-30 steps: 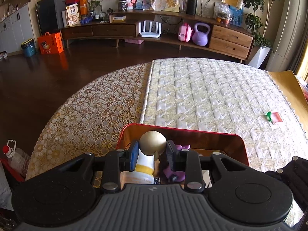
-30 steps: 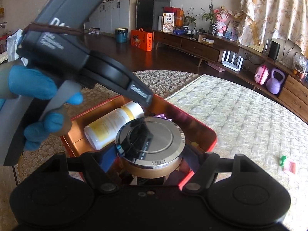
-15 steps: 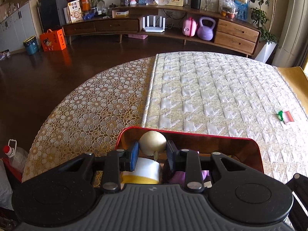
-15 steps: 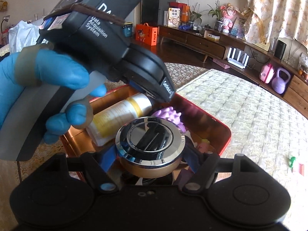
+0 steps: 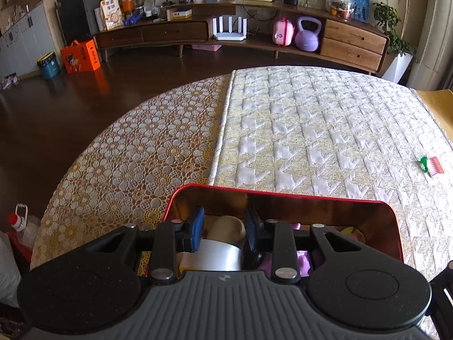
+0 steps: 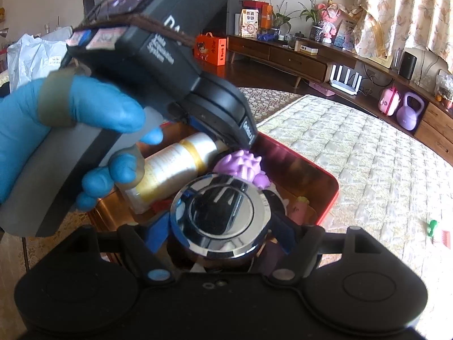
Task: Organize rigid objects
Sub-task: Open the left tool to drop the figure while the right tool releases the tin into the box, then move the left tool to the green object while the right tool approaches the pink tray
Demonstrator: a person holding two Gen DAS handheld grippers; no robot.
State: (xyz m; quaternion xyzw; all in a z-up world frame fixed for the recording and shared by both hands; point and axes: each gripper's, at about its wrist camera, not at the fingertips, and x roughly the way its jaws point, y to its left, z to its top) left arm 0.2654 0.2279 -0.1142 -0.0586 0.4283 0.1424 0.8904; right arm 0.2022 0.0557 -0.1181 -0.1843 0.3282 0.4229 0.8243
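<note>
A red tin box with a coppery inside stands on the table and holds several objects. My left gripper reaches into it, shut on the cream cap of a white bottle with a yellow band. The bottle lies slanted in the box beside a purple spiky toy. A blue-gloved hand holds that gripper. My right gripper hangs over the box's near part with a round chrome-topped jar between its pads. Its jaws are opening, and the pads still touch the jar's rim.
A small green and pink toy lies alone on the quilted tablecloth at the right. The round table's edge drops to dark floor on the left. A long wooden sideboard lines the far wall.
My left gripper has sunk into the box with the bottle, so the cap now sits below the red rim. The right gripper has kept its place with the jar.
</note>
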